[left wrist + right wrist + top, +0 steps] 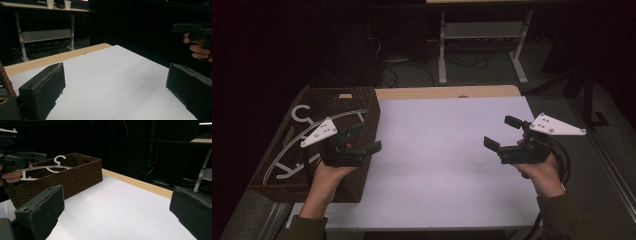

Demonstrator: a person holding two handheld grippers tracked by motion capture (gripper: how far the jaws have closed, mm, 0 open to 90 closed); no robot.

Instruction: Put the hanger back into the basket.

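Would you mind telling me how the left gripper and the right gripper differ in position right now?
The left gripper hangs at the brown woven basket that holds a white hanger, while the right gripper hovers above bare white table. The left gripper sits at the table's left edge, the right gripper near its right edge. Both are open, empty and hand-held.

White hanger (319,131) lies tilted across brown wicker basket (368,119)

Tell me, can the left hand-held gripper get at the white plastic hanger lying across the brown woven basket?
Probably yes. The left hand-held gripper hovers open over the brown woven basket, beside the white plastic hanger, which rests on top, uncovered, with nothing between them.
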